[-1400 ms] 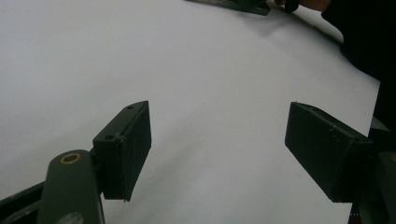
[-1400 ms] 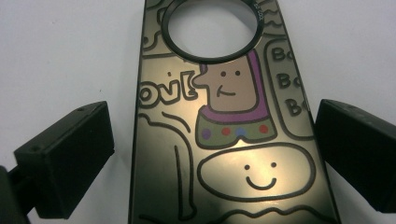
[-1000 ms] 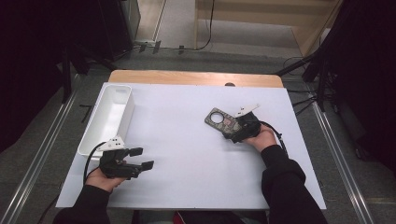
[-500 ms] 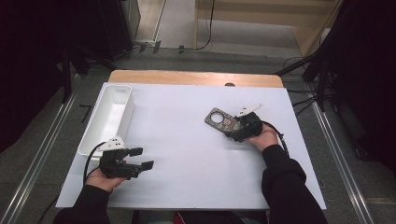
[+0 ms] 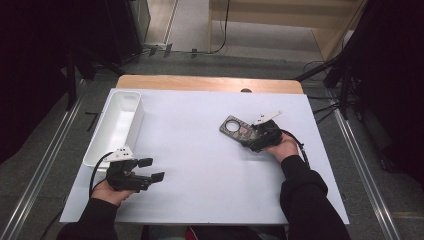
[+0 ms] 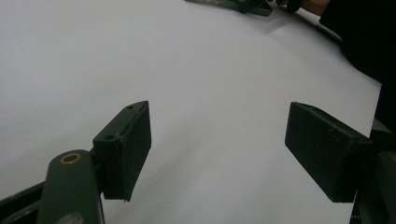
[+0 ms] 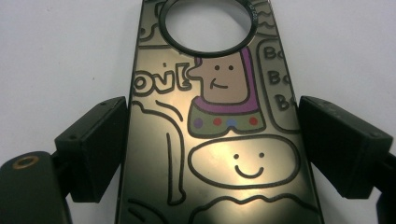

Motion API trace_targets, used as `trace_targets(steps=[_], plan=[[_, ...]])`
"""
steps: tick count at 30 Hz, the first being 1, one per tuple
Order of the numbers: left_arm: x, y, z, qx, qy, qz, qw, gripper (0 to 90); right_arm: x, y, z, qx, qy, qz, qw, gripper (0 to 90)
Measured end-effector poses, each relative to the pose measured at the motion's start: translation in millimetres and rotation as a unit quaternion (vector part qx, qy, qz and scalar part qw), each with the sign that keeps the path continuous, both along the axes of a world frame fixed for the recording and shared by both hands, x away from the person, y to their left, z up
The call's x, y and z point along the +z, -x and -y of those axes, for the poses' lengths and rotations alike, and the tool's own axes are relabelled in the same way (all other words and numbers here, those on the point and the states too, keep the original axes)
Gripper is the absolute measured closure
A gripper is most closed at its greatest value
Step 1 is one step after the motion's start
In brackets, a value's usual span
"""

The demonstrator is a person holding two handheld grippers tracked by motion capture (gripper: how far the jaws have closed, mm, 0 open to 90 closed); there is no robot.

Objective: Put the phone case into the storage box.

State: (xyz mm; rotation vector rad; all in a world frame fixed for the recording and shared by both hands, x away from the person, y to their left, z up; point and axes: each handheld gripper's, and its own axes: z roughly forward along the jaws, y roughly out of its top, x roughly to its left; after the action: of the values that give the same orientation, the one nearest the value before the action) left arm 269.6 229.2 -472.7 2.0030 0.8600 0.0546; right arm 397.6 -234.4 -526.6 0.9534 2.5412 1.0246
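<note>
right gripper (image 7: 212,149): your jaws have just been closing, straddling the cartoon tag (image 7: 219,140), pads seemingly touching its edges.
left gripper (image 6: 217,144): wide open, empty, at 7 o'clock.

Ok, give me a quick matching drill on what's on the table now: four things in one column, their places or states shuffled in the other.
Things:
1. white tray
2. cartoon plate
3. left tongs
4. right tongs

Places or states:
A. open over bare tabletop, nothing between the jaws
B. lying flat, right of the table's centre
C. closed on the two side edges of a flat thing
D. along the table's left edge

Pairs: 1-D, 2-B, 3-A, 4-C.

Note: the right tongs' jaws have just been closing, with the cartoon plate between them.
</note>
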Motion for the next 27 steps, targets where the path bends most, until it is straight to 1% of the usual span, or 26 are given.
trace_targets(steps=[5,9,16,21,22,23,27], plan=[[0.2,0.0,-0.1,0.0,0.0,0.0,1.0,22.6,1.5,0.1,2.0,-0.001,-0.003,-0.006,1.0,10.8],[0.2,0.1,0.2,0.0,0.001,0.0,1.0,22.6,5.6,0.1,4.1,-0.002,-0.011,-0.001,0.9999,10.8],[0.5,-0.1,0.3,0.002,0.003,-0.001,1.0,22.6,19.6,4.6,4.0,-0.011,-0.019,-0.002,0.9998,10.8],[1.0,-0.2,0.3,0.005,0.003,-0.003,1.0,22.6,29.7,10.0,2.9,-0.016,-0.026,-0.007,0.9995,10.8],[1.1,-0.2,0.2,0.005,0.002,-0.003,1.0,22.6,31.4,10.8,2.8,-0.016,-0.026,-0.004,0.9995,10.8],[1.3,-0.1,0.2,0.006,0.002,-0.002,1.0,22.6,33.8,12.3,2.5,-0.018,-0.026,-0.009,0.9994,10.8],[1.6,0.0,0.0,0.008,0.003,-0.003,1.0,22.6,39.1,16.3,1.7,-0.016,-0.03,-0.012,0.9994,10.8]])
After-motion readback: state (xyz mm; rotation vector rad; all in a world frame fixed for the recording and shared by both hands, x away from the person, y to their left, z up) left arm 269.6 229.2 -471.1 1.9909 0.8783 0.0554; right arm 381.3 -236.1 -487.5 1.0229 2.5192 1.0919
